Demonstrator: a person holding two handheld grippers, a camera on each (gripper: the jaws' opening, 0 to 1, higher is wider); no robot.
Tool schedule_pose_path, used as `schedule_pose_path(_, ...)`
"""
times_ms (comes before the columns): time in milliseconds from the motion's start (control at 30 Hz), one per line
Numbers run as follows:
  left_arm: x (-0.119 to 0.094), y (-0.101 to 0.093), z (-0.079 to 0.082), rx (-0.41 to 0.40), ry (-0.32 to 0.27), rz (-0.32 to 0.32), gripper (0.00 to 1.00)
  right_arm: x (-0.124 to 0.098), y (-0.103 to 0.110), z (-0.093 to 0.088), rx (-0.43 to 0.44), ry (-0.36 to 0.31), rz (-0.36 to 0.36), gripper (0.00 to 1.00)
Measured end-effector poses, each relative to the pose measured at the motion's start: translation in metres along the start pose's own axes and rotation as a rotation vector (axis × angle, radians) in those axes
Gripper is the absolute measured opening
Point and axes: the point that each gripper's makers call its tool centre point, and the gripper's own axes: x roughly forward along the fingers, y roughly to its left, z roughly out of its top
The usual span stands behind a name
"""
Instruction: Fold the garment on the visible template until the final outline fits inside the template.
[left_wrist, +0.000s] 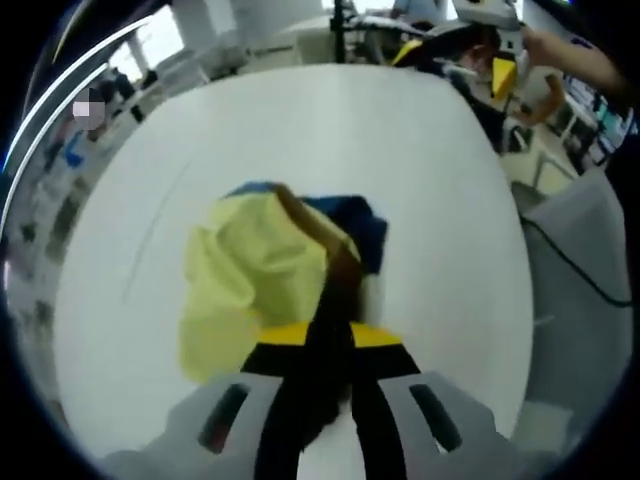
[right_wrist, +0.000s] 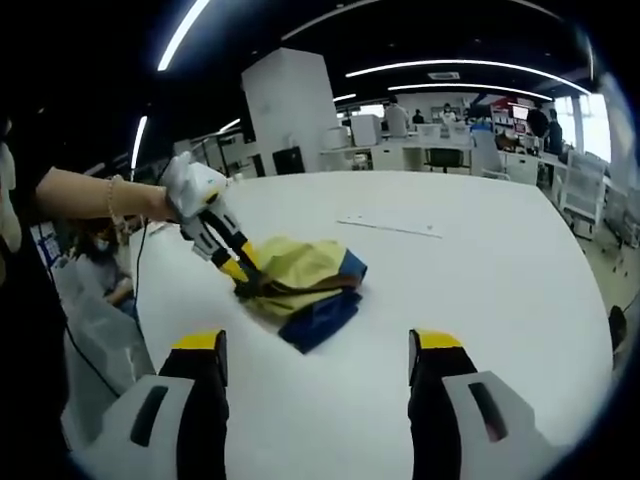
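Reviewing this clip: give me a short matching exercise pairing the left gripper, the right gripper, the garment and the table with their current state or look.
1. left gripper
2. right gripper
3. garment
4. table

A. white, broad surface
B. open, holding nothing
C. yellow and blue, bunched up
D. shut on a brown strap of the garment

Pairs: 1-D, 2-B, 3-C, 4-A

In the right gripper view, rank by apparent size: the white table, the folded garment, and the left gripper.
1. White table, by far the largest.
2. Garment, a yellow and blue bundle.
3. Left gripper, looking somewhat smaller than the garment; both sit about equally far from the camera, so this order seems fair, though fisheye distortion leaves it unsure.
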Motion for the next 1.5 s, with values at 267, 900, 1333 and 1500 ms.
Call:
schedule_pose_path(267, -0.002, 0.004, -0.001, -0.013, 0.002, 0.022, 0.00, 0.000, 0.002, 0.005, -0.011, 0.001, 0.001, 0.73)
schedule_pose_path(900, -0.018, 0.000, 0.001, -0.058, -0.028, 0.060, 0.00, -0.007, 0.011, 0.013, -0.044, 0.008, 0.003, 0.73)
schedule_pose_path(1333, -0.042, -0.003, 0.002, -0.085, -0.068, 0.117, 0.00, -0.002, 0.020, 0.021, -0.109, 0.020, 0.013, 0.74)
schedule_pose_path(1500, -0.050, -0.003, 0.000, -0.116, -0.089, 0.133, 0.00, 0.007, 0.029, 0.022, -0.138, 0.029, 0.041, 0.74)
